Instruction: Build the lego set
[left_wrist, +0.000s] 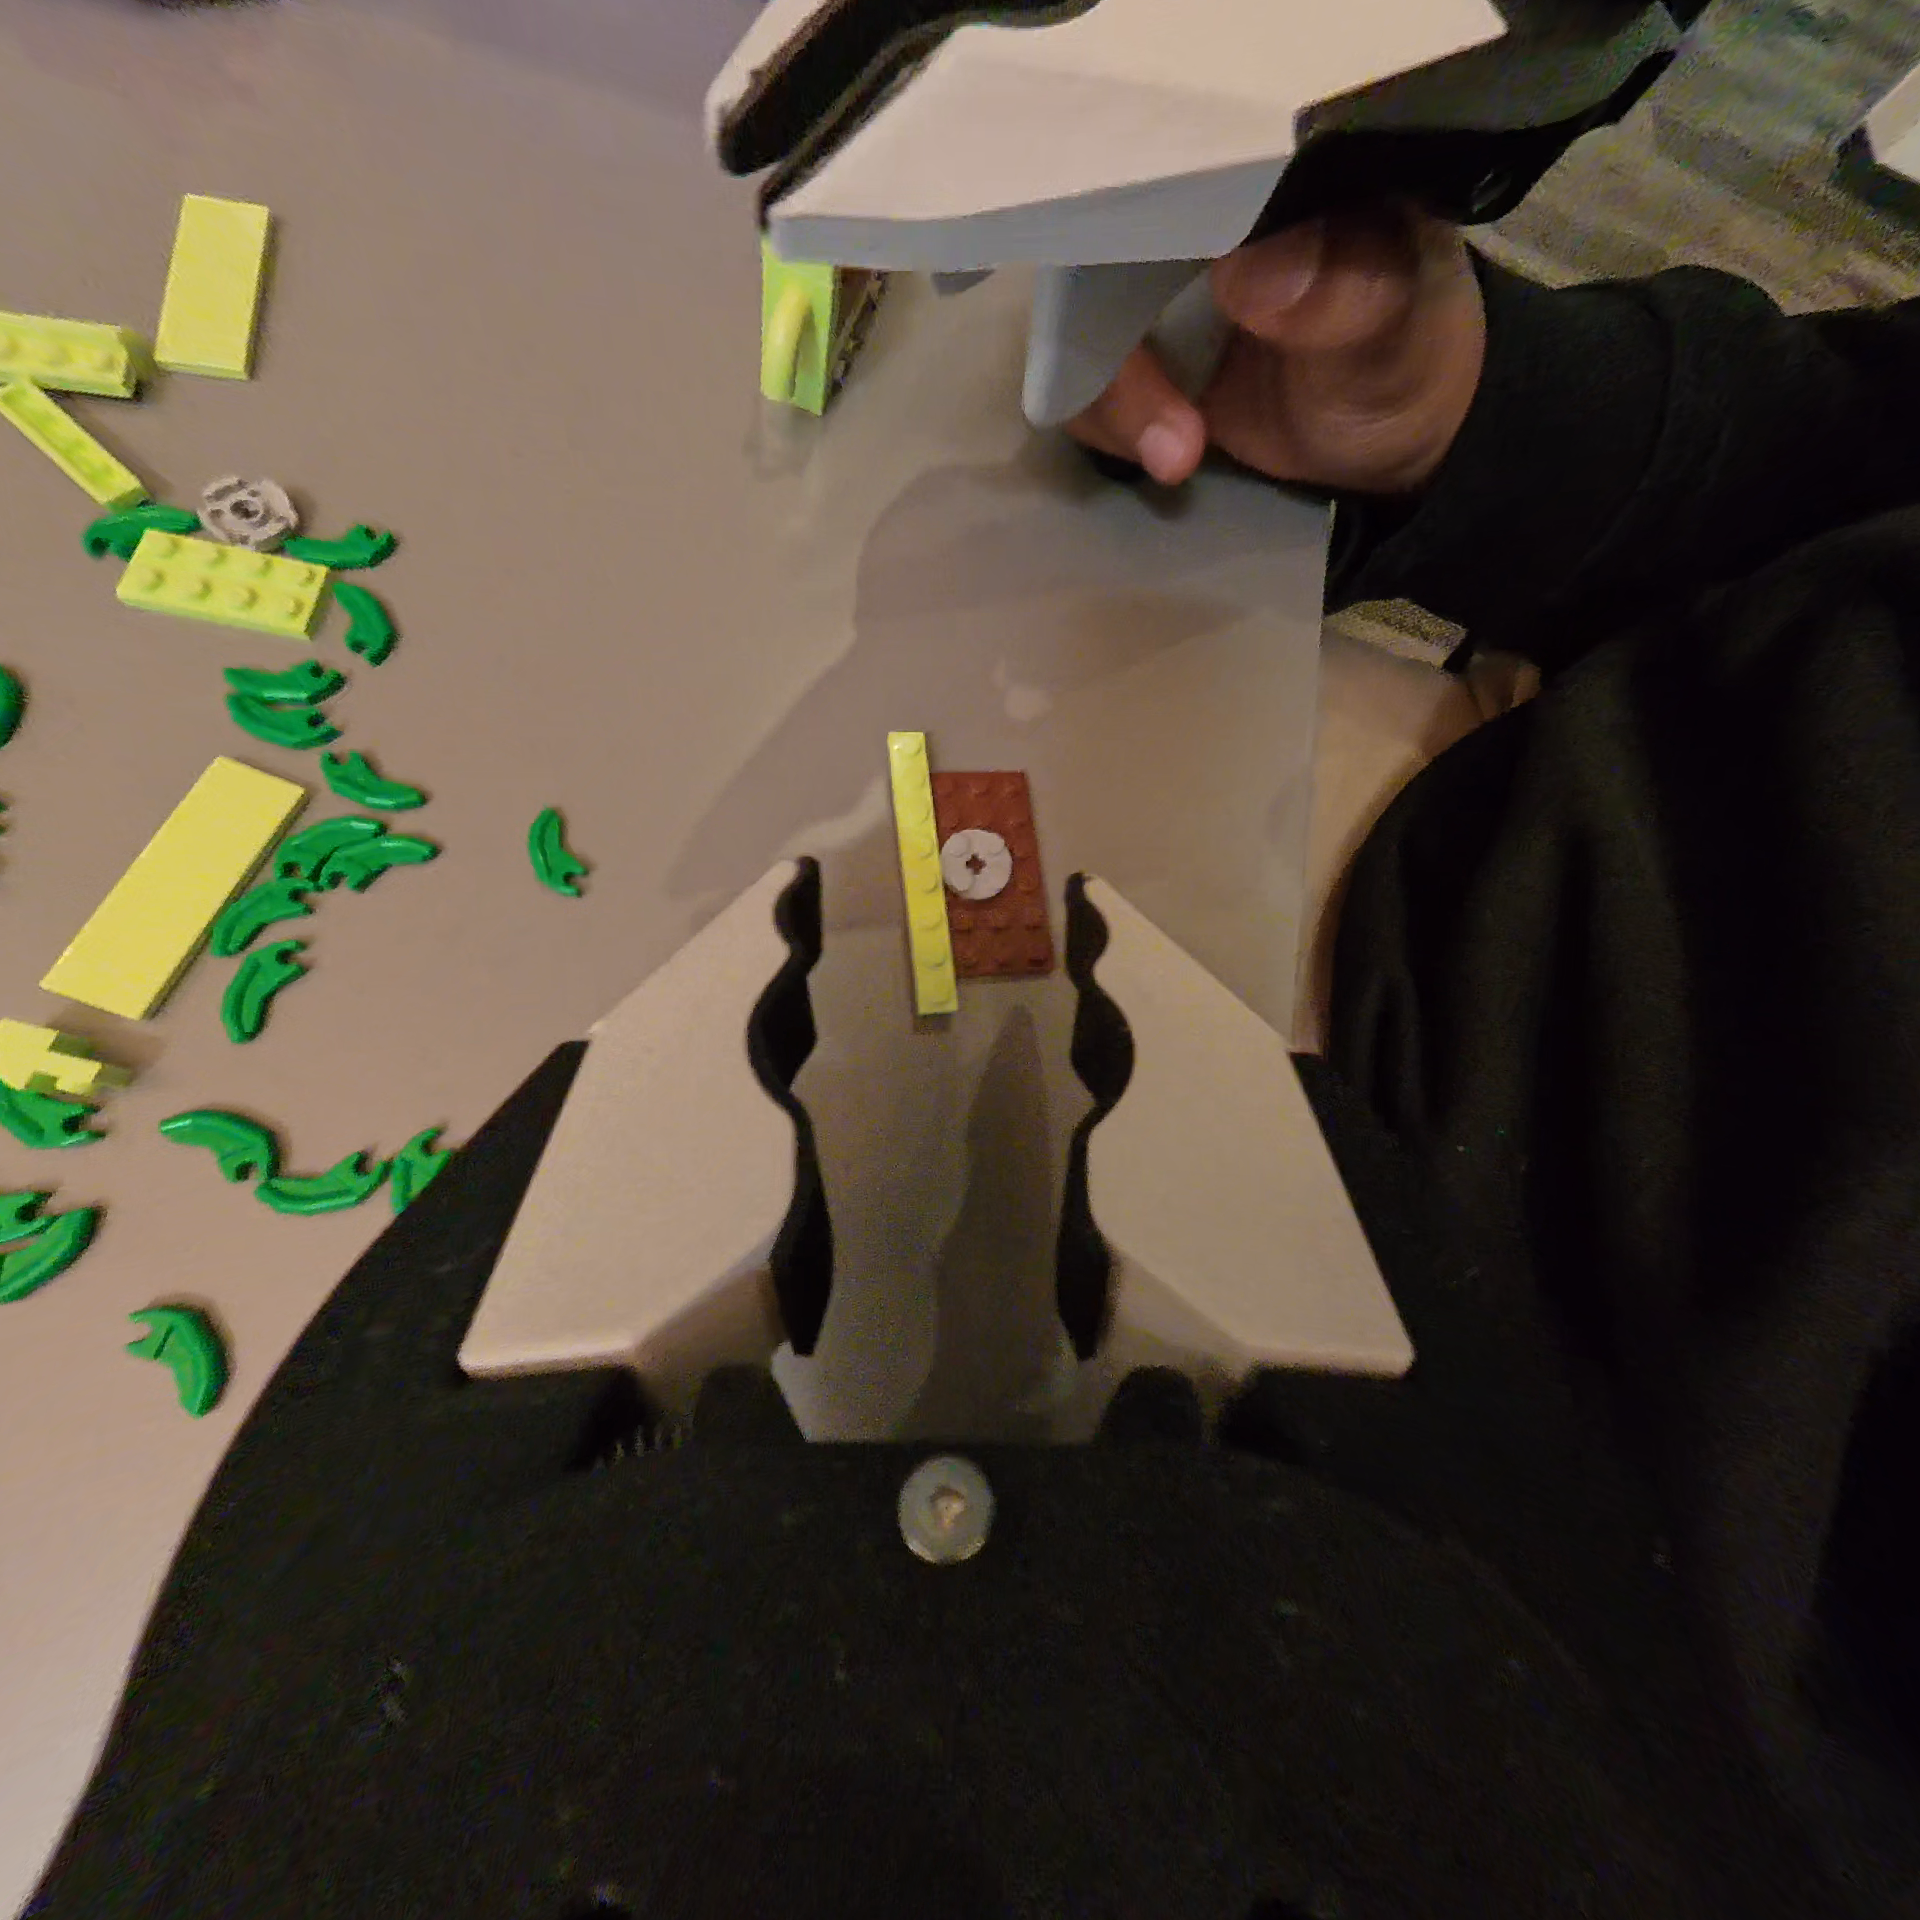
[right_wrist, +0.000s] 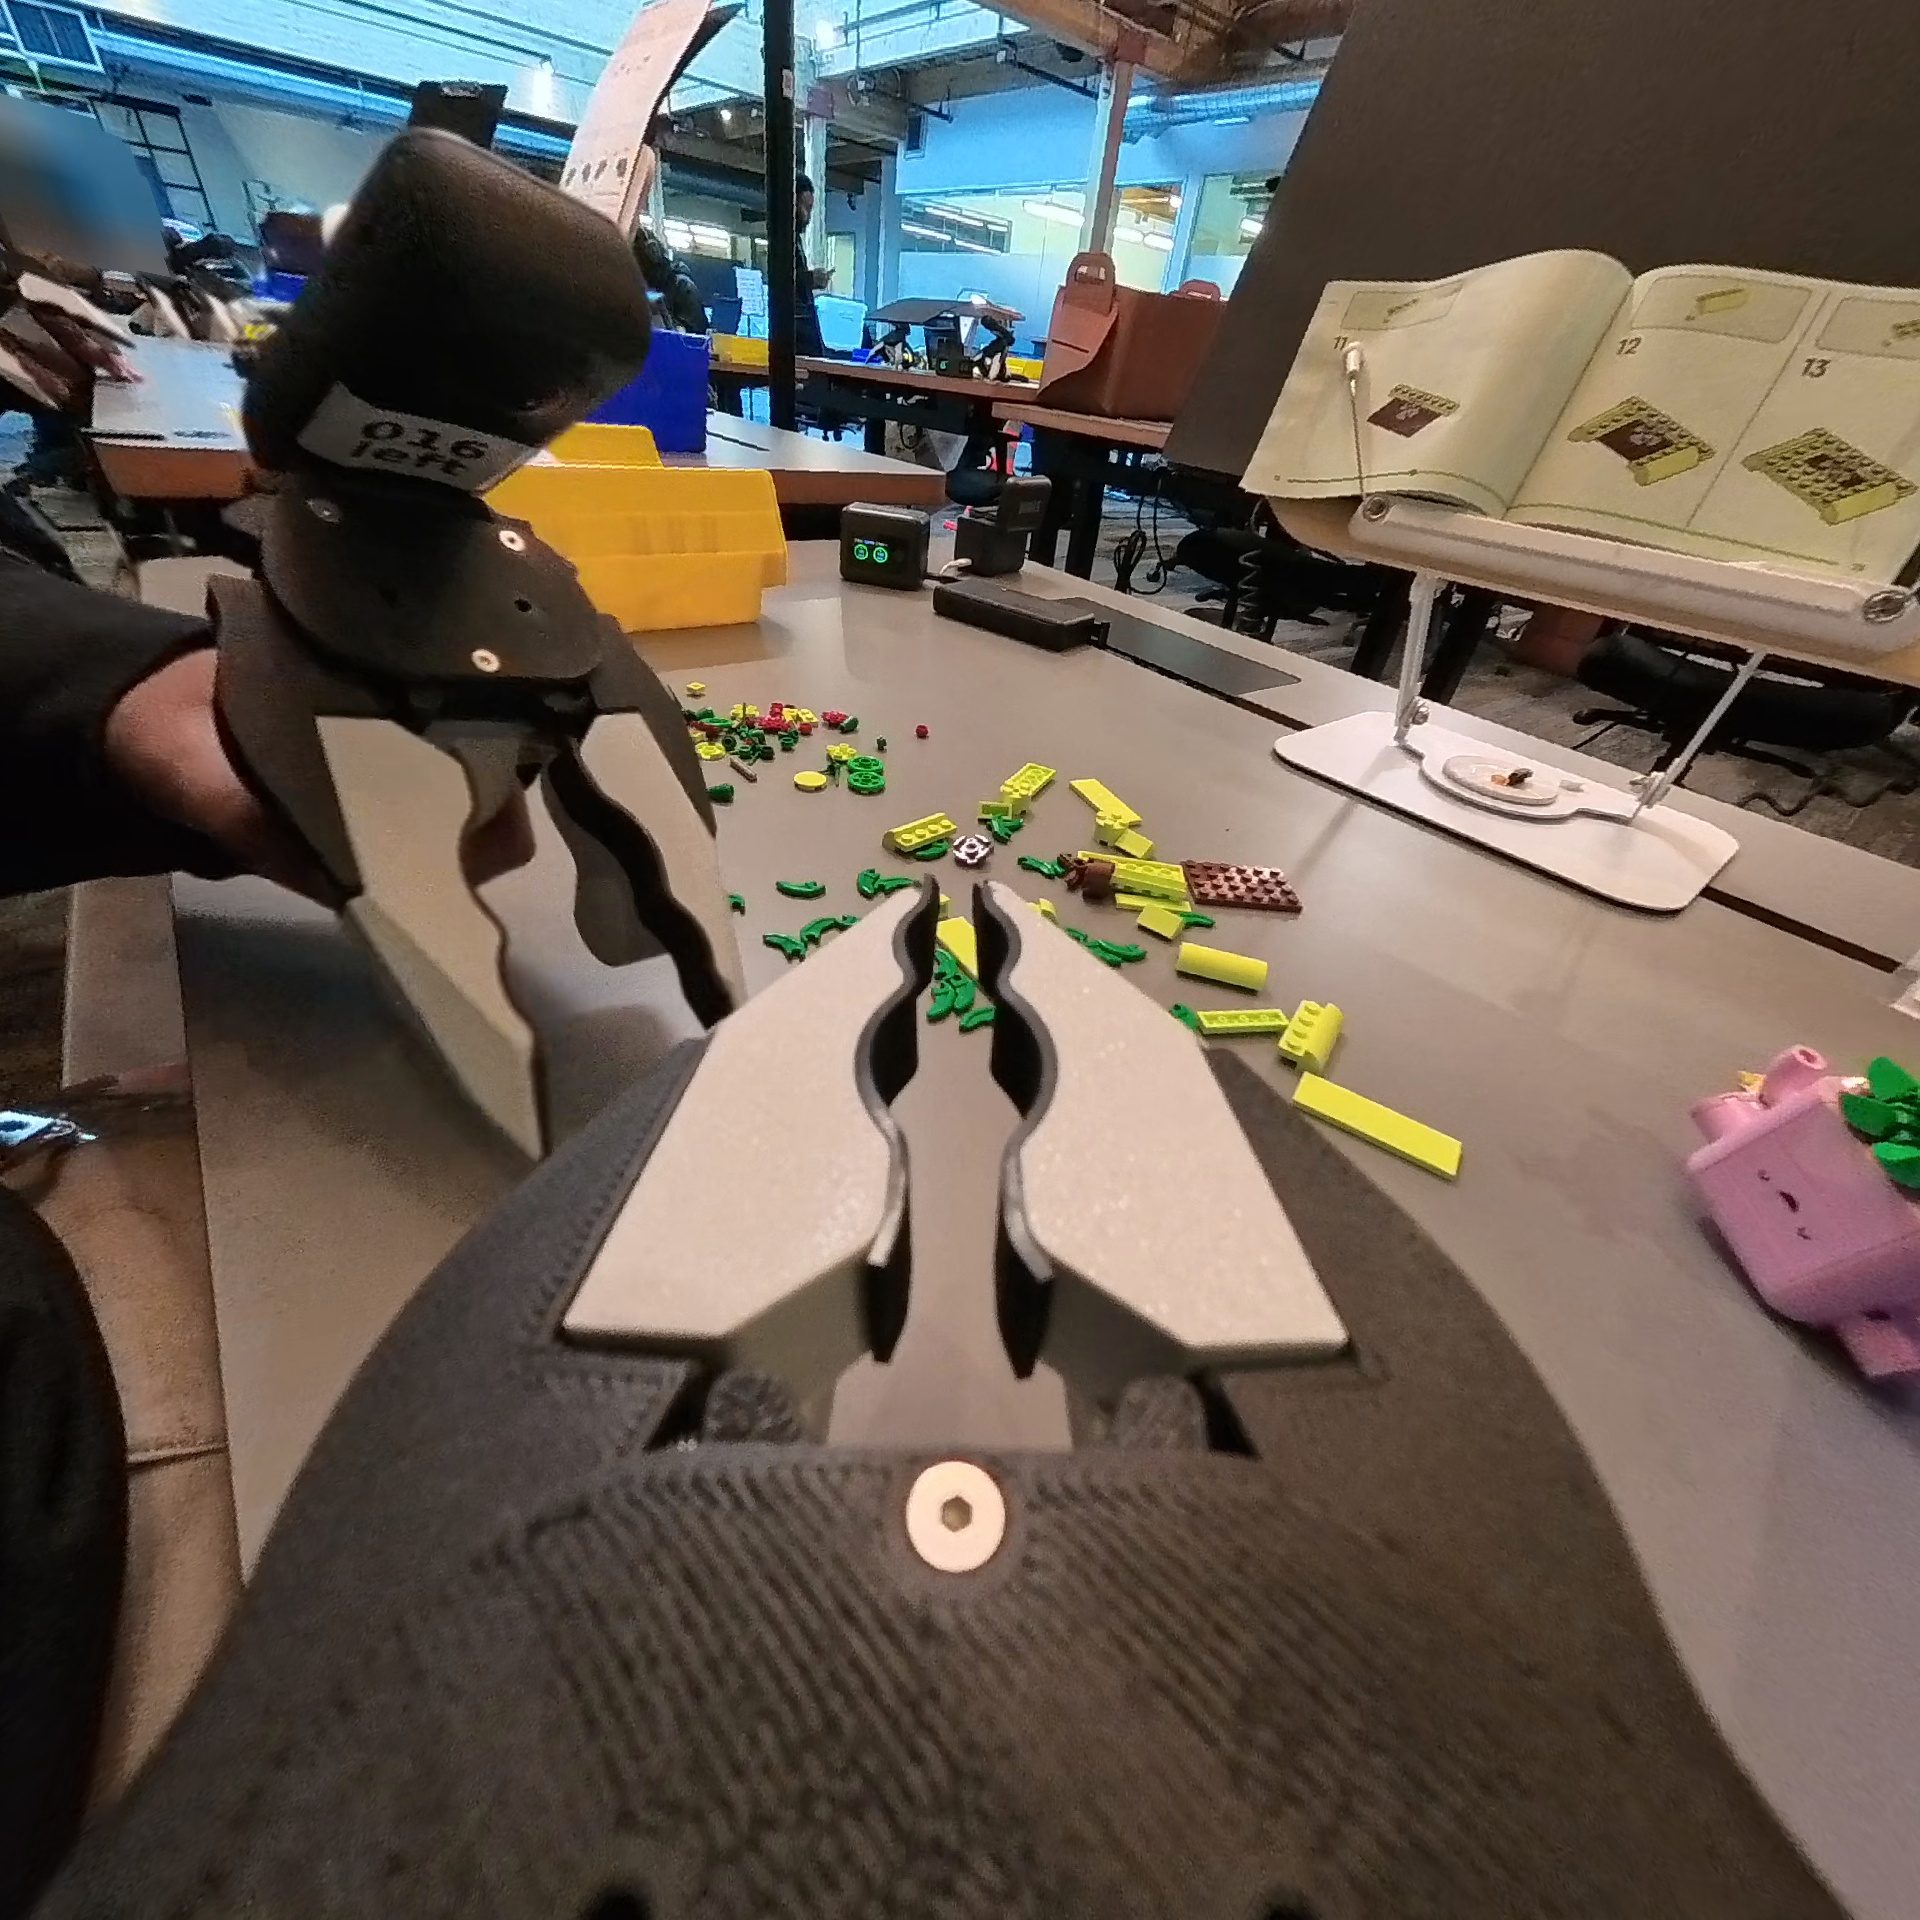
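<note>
In the left wrist view, a brown plate (left_wrist: 1003, 914) lies on the grey table near its edge. A lime strip (left_wrist: 925, 873) runs along its left side and a grey round piece (left_wrist: 977, 862) sits on top. My left gripper (left_wrist: 940, 883) is open and empty, its tips on either side of this small build, just short of it. It also shows in the right wrist view (right_wrist: 623, 1070), held above the table. My right gripper (right_wrist: 956, 904) has its jaws nearly together and holds nothing. It hovers higher, beyond the build (left_wrist: 758, 145). The right wrist view hides the build.
Loose lime plates (left_wrist: 171, 883) and green leaf pieces (left_wrist: 343, 852) are scattered to the left. A lime arch piece (left_wrist: 800, 332) stands under the right gripper. A second brown plate (right_wrist: 1242, 886), a pink build (right_wrist: 1808, 1226), a booklet on a stand (right_wrist: 1558, 416) and yellow bins (right_wrist: 644, 561) stand farther off. Some 10 cm of space lies between my two pairs of fingers. It is some 11 cm from my right tips to the lime arch piece (left_wrist: 800, 332).
</note>
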